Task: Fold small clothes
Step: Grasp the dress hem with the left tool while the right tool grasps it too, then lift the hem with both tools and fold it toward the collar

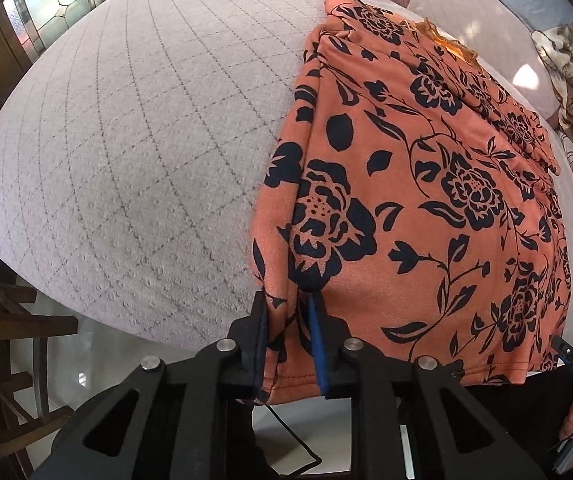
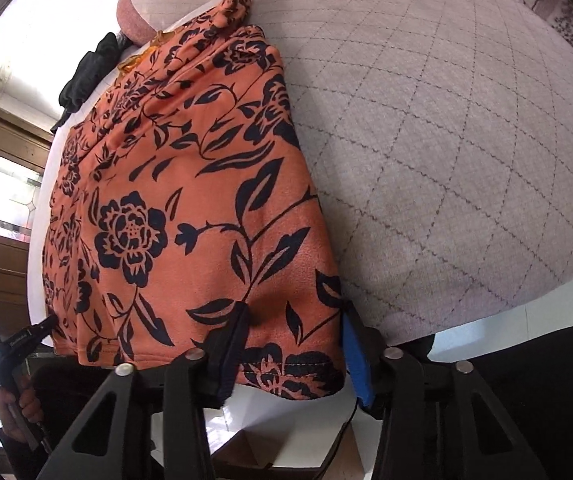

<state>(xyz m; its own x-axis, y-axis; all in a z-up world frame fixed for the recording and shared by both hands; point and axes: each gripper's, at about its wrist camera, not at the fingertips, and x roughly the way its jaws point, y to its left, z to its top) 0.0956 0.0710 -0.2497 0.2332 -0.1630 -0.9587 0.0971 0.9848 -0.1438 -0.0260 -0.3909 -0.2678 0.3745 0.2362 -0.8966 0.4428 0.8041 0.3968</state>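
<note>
Clearly that orange floral garment (image 1: 426,184), spread along the quilted cushion's (image 1: 134,152) near edge, is soft and limp, so left gripper (image 1: 286,312) pinches one hem corner while right gripper (image 2: 294,328) straddles the other.

garment (image 1: 426,184): orange, black floral print | cover (image 1: 134,152): pale grey, dark diamond grid | pads (image 1: 320,344): blue | gripper (image 1: 286,308): black
</note>
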